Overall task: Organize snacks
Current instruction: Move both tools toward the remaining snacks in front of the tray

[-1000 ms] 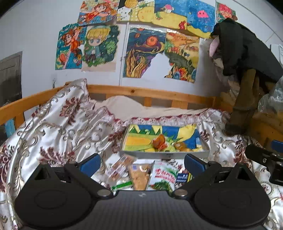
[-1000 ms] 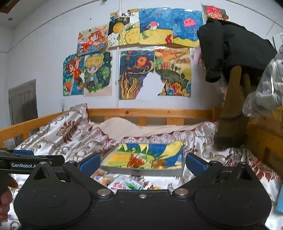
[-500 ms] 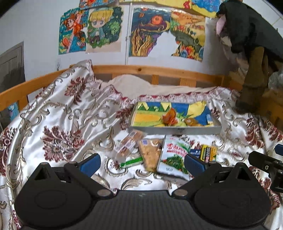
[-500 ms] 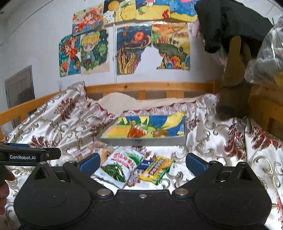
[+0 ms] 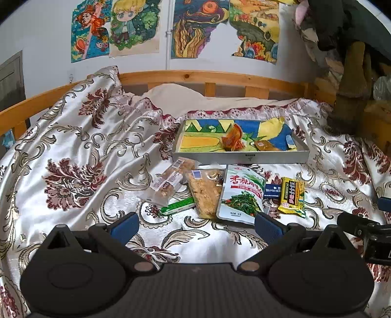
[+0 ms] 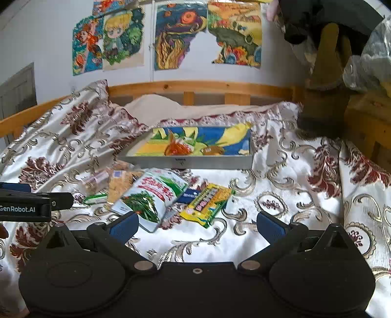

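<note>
— Snacks: where, exactly?
— Spread in a row on the bedspread (image 5: 80, 137), just at 6 o'clock of the grey tray (image 5: 240, 156). From 9 toward 3 in the left wrist view: clear-wrapped nut bar (image 5: 169, 182), thin green stick pack (image 5: 178, 207) at its 6 o'clock, clear bag of crumbly crackers (image 5: 207, 193), white pouch with green vegetable picture (image 5: 242, 193), small dark blue packet (image 5: 273, 190), yellow packet (image 5: 292, 194).
— Touching or apart?
— Cracker bag and white pouch overlapping at the edges; blue packet tucked between pouch and yellow packet. Nut bar just beside the cracker bag.
— And inside the tray?
— Lined with a bright blue, yellow and green picture. Holds an orange crinkled wrapper (image 5: 233, 139) near centre and a brown wrapped piece (image 5: 265, 146) at its 3 o'clock. Something small and pale blue near the right wall, too small to name.
— Left gripper (image 5: 195, 223)?
— Spread wide, nothing between the blue pads (image 5: 124, 223), hovering above the bedspread at 6 o'clock of the cracker bag.
— Right gripper (image 6: 198, 223)?
— Also spread wide and holding nothing, at 6 o'clock of the yellow packet (image 6: 207, 201) and the white pouch (image 6: 150, 195). Left pad close to the pouch's near corner; contact impossible to tell.
— Surroundings?
— Wooden bed rail (image 5: 207, 78) at 12 o'clock beyond the tray, painted pictures (image 5: 224, 27) on the wall above, dark clothing (image 5: 342, 22) heaped toward 2 o'clock.
</note>
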{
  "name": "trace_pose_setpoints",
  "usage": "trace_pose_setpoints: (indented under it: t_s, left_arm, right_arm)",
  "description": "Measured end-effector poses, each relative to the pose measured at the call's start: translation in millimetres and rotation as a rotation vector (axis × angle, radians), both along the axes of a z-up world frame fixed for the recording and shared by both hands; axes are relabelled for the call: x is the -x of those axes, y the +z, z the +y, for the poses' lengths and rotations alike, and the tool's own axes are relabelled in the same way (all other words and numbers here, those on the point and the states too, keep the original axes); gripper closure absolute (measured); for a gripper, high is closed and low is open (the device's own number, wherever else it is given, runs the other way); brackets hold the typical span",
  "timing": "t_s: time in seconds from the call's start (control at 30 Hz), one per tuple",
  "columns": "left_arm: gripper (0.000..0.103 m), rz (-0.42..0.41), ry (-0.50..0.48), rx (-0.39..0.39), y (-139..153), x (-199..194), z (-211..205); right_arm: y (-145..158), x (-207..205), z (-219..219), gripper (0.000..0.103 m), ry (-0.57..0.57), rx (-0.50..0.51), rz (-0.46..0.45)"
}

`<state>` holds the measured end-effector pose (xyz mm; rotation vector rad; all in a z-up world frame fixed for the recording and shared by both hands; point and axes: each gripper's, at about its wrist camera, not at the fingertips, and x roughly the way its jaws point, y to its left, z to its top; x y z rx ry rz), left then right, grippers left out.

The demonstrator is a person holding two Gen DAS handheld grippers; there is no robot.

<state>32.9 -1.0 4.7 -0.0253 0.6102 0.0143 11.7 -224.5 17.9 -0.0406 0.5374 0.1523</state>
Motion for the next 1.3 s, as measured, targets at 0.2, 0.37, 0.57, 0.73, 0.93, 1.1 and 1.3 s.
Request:
trace_pose_setpoints:
  t_s: [0.2, 0.37, 0.57, 0.73, 0.93, 1.1, 1.3]
  left_arm:
    - [0.001, 0.020, -0.014, 0.000, -6, -11, -5]
    - [0.001, 0.022, -0.028, -0.012, -8, -21, -10]
    - [0.001, 0.027, -0.037, -0.007, -12, -35, -14]
    - [0.001, 0.033, -0.039, 0.001, -14, -46, -15]
    - [0.001, 0.034, -0.048, 0.006, -16, -60, -18]
    - [0.001, 0.021, -0.071, 0.002, -21, -76, -21]
    - [0.001, -0.018, -0.124, -0.027, -27, -88, -27]
  right_arm:
    - [-7, -8, -5, 0.001, -0.018, -0.011, 0.031]
    - [-12, -15, -7, 0.001, -0.021, -0.022, 0.046]
    - [-16, -26, -11, 0.001, -0.032, -0.029, 0.067]
    - [-18, -36, -12, 0.001, -0.030, -0.017, 0.066]
    - [-22, -52, -15, 0.001, -0.038, -0.018, 0.055]
    - [-28, -64, -17, 0.001, -0.047, -0.018, 0.016]
    - [-39, -88, -24, 0.001, -0.076, 0.015, -0.029]
